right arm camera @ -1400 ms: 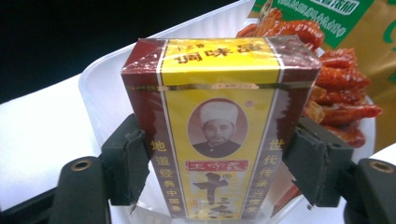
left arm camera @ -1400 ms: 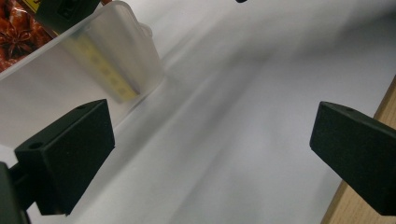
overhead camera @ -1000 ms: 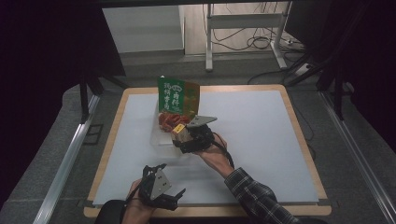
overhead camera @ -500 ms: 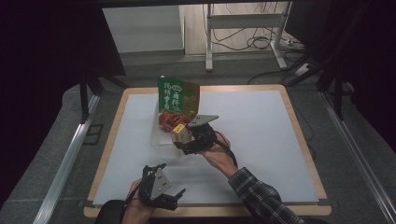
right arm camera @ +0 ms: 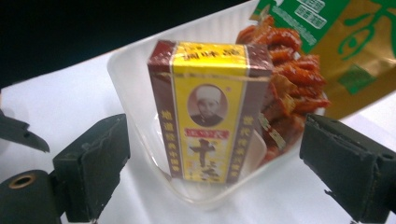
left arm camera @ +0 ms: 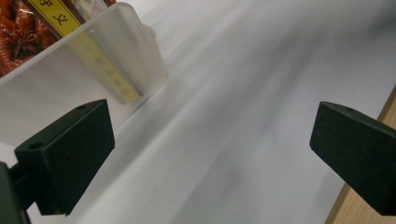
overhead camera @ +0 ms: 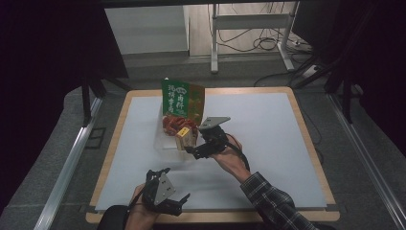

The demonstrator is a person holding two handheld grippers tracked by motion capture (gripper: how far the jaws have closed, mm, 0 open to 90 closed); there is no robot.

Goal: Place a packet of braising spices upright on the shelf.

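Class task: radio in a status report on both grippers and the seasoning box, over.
Right gripper open, jaws just widened, clear of seasoning box. Box upright in clear tub. Left gripper open, idle near table edge. Nothing in the way.

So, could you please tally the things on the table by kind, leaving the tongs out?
Clear plastic tub: 1
Yellow and brown spice box: 1
Red snack packet: 1
Green and gold bag: 1
Total: 4

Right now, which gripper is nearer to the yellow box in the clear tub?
The right gripper. Its jaws stand open on either side of the yellow box, just in front of it, having just opened. The left gripper waits at the table's near edge, well apart from the tub.
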